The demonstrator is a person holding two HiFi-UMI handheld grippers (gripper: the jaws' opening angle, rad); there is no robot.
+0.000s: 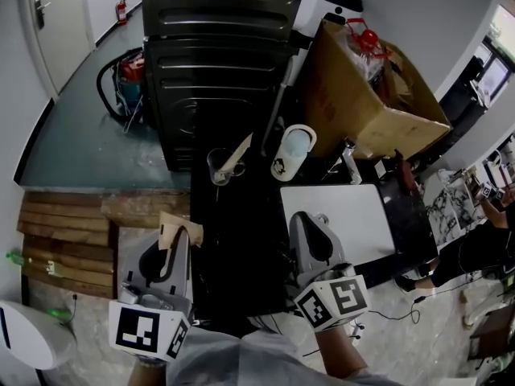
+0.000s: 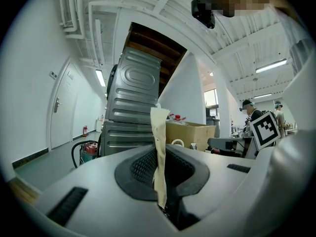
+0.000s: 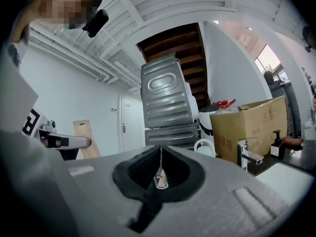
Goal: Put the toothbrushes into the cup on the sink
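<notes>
Grey ribbed metal cabinet (image 1: 217, 71) stands behind the dark counter | white sink (image 1: 338, 215) at right | your left gripper (image 1: 179, 241), left of the counter, clamps a paper-wrapped toothbrush (image 2: 159, 132) | your right gripper (image 3: 160, 157) is closed over the sink's near-left corner | glass cup (image 1: 216, 172) behind holds another wrapped toothbrush (image 1: 237, 153)
</notes>
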